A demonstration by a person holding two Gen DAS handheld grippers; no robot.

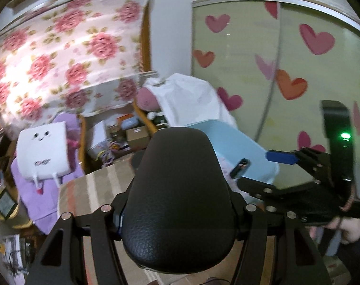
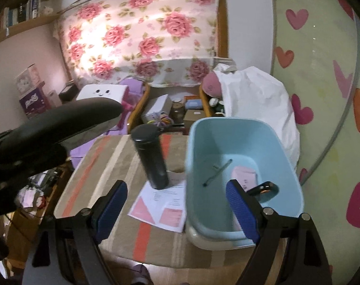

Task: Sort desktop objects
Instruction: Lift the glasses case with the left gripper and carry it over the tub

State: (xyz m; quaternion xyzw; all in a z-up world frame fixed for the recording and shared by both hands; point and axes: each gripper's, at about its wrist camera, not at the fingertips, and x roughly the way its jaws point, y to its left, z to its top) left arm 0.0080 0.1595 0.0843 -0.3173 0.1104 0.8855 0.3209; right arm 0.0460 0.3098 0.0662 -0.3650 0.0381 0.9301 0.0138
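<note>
- The left tongs (image 1: 177,216) pinch a large black pad of pebbled leather-like material, rounded and egg-shaped (image 1: 180,199); it is lifted clear of the table and fills the middle of the left wrist view; in the right wrist view the same pad (image 2: 61,123) juts in edge-on from the left, above the table's left side.
- The right tongs (image 2: 177,211) stand spread with nothing between their blue ribbed pads (image 2: 241,211); one pad hangs over the near end of the basin, the other over the table.
- A light blue oval plastic basin (image 2: 286,166) sits on the right part of the table; inside lie a thin dark pen (image 2: 215,174), a pale pink card (image 2: 245,175) and a small black gadget with an orange glint (image 2: 263,188), the last near the right pad.
- A tall dark cylindrical flask with a rounded lid (image 2: 151,156) stands upright just left of the basin; its base rests on a white printed sheet with pink blocks (image 2: 161,210), which reaches the basin's foot.
- The table (image 2: 108,166) wears a beige cloth with orange and cream stripes.
- Behind it hangs a rose-patterned curtain (image 2: 144,33); a white square cushion with a smiling face (image 2: 101,93) lies on purple fabric at the left; a panel with heart stickers (image 2: 322,71) stands to the right.
</note>
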